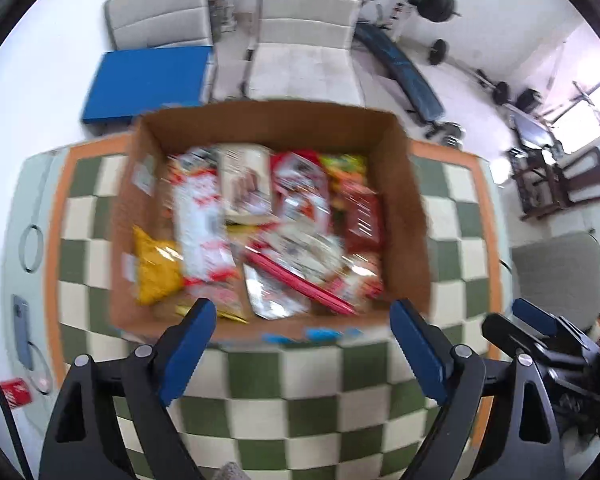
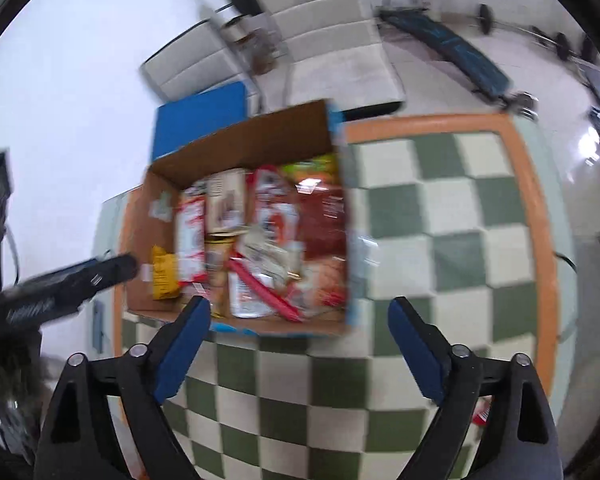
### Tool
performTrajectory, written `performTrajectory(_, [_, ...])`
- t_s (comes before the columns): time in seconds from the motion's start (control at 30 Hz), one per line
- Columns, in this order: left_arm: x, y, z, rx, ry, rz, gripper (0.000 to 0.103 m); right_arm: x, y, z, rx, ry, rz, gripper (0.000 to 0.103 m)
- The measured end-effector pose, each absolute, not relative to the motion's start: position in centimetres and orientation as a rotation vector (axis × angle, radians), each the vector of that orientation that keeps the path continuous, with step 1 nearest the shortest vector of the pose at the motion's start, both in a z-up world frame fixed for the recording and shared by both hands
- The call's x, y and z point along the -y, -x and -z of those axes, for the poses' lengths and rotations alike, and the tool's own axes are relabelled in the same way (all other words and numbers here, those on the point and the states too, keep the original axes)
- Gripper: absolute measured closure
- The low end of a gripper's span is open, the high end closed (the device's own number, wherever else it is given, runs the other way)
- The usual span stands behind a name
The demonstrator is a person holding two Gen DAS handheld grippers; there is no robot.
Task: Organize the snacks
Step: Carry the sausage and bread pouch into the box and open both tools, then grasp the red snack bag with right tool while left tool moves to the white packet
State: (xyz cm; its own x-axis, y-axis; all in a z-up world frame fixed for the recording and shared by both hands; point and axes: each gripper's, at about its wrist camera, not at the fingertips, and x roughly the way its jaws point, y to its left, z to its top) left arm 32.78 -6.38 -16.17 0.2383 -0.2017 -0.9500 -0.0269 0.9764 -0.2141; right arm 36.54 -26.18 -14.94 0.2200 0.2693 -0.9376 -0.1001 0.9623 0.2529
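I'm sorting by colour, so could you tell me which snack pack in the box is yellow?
The yellow pack lies alone against the box's left wall, near the front corner; the packs beside it are mostly red and white.

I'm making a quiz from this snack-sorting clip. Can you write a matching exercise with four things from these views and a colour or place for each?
Things:
1. cardboard box
2. yellow snack bag
3. flat blue pad
4. left gripper

Descriptions:
A. lies in the box's near left corner
B. jaws wide apart, nothing between them
C. stands open on the checked green and cream cloth
D. rests on the seat of a pale chair beyond the table

Pairs: 1-C, 2-A, 3-D, 4-B
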Motion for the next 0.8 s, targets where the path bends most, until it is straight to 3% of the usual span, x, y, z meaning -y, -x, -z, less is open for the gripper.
performTrajectory(0.37, [15.3,-28.6,23.6,-1.453,0.185,0.151,0.014,40.9,-30.4,23.2,-1.551,-0.116,0.133,0.009])
performTrajectory(0.67, [17.1,-26.8,27.5,-1.542,0.165,0.125,0.014,48.6,-27.6,31.8,-1.733,-0.257,0.320,0.009])
performTrajectory(0.73, [16.8,-26.7,27.6,-1.542,0.165,0.117,0.014,48.9,-27.2,33.0,-1.740,-0.260,0.318,0.016])
performTrajectory(0.77, [16.7,-26.7,27.7,-1.542,0.163,0.113,0.014,49.1,-27.0,33.5,-1.740,-0.273,0.316,0.037])
performTrajectory(0.8, [16.4,-26.7,27.6,-1.540,0.162,0.110,0.014,49.2,-26.9,34.0,-1.743,-0.293,0.308,0.048])
